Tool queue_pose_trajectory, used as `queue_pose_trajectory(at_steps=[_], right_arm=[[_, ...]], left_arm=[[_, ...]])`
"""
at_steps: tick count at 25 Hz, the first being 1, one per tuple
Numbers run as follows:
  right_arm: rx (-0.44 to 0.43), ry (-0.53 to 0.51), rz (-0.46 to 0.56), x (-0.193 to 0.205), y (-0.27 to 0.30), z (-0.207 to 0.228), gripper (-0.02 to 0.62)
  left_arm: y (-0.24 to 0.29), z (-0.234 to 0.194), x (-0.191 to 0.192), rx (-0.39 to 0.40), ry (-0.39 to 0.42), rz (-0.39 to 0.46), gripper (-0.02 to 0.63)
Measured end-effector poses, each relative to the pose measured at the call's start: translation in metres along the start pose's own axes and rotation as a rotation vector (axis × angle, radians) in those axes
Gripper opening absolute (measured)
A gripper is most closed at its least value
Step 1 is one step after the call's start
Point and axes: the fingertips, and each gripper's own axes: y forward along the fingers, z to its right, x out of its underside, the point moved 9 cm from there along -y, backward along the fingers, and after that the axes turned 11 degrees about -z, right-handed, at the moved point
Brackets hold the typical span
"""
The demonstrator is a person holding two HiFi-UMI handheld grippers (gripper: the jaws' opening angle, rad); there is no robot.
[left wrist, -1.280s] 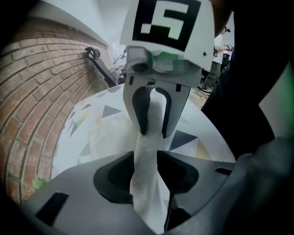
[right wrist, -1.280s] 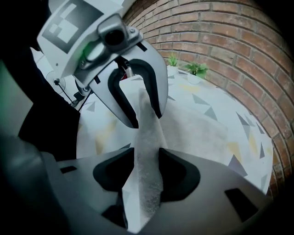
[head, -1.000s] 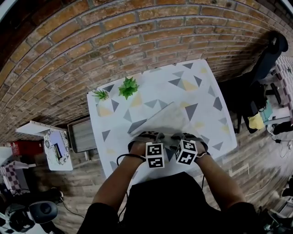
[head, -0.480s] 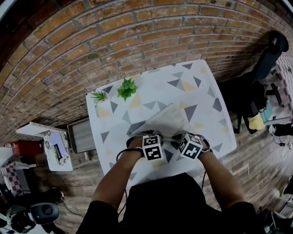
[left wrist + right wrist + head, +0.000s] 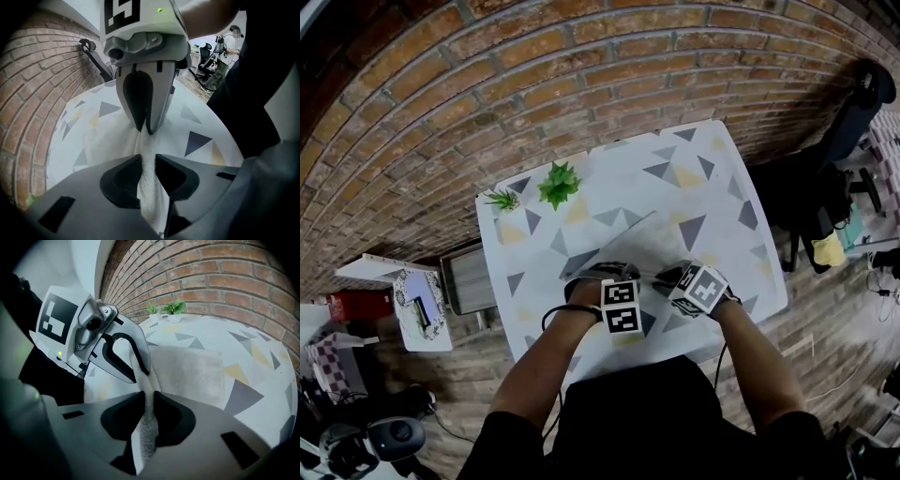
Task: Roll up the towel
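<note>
I judge the task to be only at its beginning. The towel [image 5: 643, 240] lies spread and flat on the worktop [image 5: 717, 178], with its far end pointing toward the two small plants [image 5: 562, 180] by the brick wall. Only the edge nearest to me is raised from the surface.

The left tongs [image 5: 148, 159] have just eased open a little, but the towel's near edge is between them and the two sides press on the cloth, so it is held. The right tongs [image 5: 150, 397] have just been closing, and they too pinch a fold of the same edge. Both stand at a narrow opening, no wider than the bunched cloth. The two tongs are just beside each other, near the middle of that edge and not at its corners.

What is done: the near edge is gripped and lifted. What is left, in my opinion, is almost everything. I see no turn of a roll yet. The edge must be folded over onto the flat part, then rolled again and again toward the far end.
</note>
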Motion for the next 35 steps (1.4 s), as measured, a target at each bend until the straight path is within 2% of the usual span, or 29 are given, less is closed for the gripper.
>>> queue_pose_trajectory(at_steps=[1,3,6,8,11,13,16,20,23,27,32,35], right_arm=[[0.01,0.002,0.005,0.0,-0.001,0.0,0.078],[0.059,-0.024,0.013,-0.001,-0.007,-0.004,0.097],[0.183,-0.131,0.041,-0.004,-0.018,-0.016,0.118],[0.244,-0.215,0.039,-0.007,-0.022,-0.029,0.117],[0.264,-0.293,-0.022,-0.005,-0.011,-0.045,0.104],[0.275,-0.287,-0.058,0.0,0.0,-0.044,0.109],[0.313,-0.256,-0.063,0.001,0.005,-0.035,0.112],[0.329,-0.254,-0.079,-0.001,0.009,-0.028,0.138],[0.315,-0.254,-0.104,-0.002,0.013,-0.024,0.178],[0.331,-0.267,-0.116,-0.003,0.014,-0.018,0.166],[0.31,-0.279,-0.119,-0.004,0.015,-0.012,0.127],[0.272,-0.265,-0.11,-0.005,0.014,-0.008,0.11]], left_arm=[[0.002,-0.002,0.0,0.018,-0.012,0.003,0.09],[0.005,-0.007,0.001,0.069,-0.058,0.022,0.071],[0.006,-0.017,0.005,0.158,-0.139,0.047,0.066],[0.006,-0.022,0.006,0.199,-0.164,0.05,0.066],[0.008,-0.025,0.006,0.222,-0.169,0.04,0.066],[0.008,-0.025,0.005,0.22,-0.165,0.038,0.066],[0.003,-0.023,0.003,0.152,-0.128,0.044,0.069],[-0.009,-0.019,0.0,-0.031,-0.037,0.034,0.102],[-0.018,-0.009,-0.003,-0.12,0.034,0.03,0.112],[-0.02,0.002,-0.009,-0.162,0.104,0.013,0.112],[0.005,0.001,-0.007,-0.134,0.089,-0.041,0.172],[0.014,-0.004,-0.006,-0.14,0.073,-0.059,0.175]])
